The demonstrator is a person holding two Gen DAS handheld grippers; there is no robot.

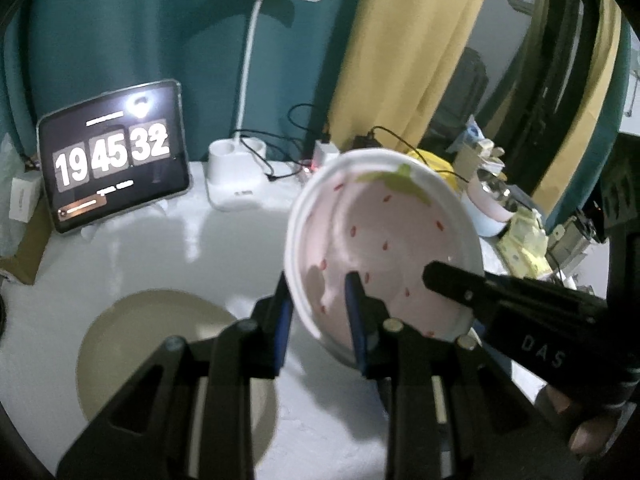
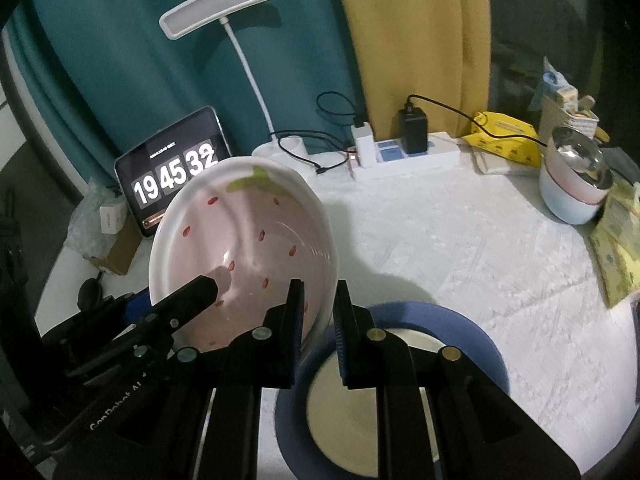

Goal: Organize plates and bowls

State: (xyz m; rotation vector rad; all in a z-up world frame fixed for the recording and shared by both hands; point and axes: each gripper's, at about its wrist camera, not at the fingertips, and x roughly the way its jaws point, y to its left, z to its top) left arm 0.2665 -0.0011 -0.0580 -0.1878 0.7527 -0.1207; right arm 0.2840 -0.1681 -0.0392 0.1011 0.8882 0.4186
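A pink strawberry plate (image 1: 384, 232) with red seed marks and a green leaf hangs tilted above the white table, held from both sides. My left gripper (image 1: 318, 292) is shut on its left rim, blue pads on either side of the edge. My right gripper (image 2: 320, 292) is shut on the plate (image 2: 240, 240) at its right rim. One finger (image 1: 444, 278) of the right gripper lies across the plate's inside; a left gripper finger (image 2: 200, 288) shows the same way. A cream plate (image 1: 160, 340) lies on the table under the left gripper. A blue-rimmed plate (image 2: 472, 344) with a cream centre lies under the right gripper.
At the back stand a tablet clock (image 2: 176, 176), a white desk lamp (image 2: 218, 4) and a power strip (image 2: 404, 160) with cables. Stacked bowls (image 2: 572, 188) with a metal one on top, and yellow packets (image 2: 504, 136), crowd the right side. A cardboard box (image 2: 116, 248) sits at the left.
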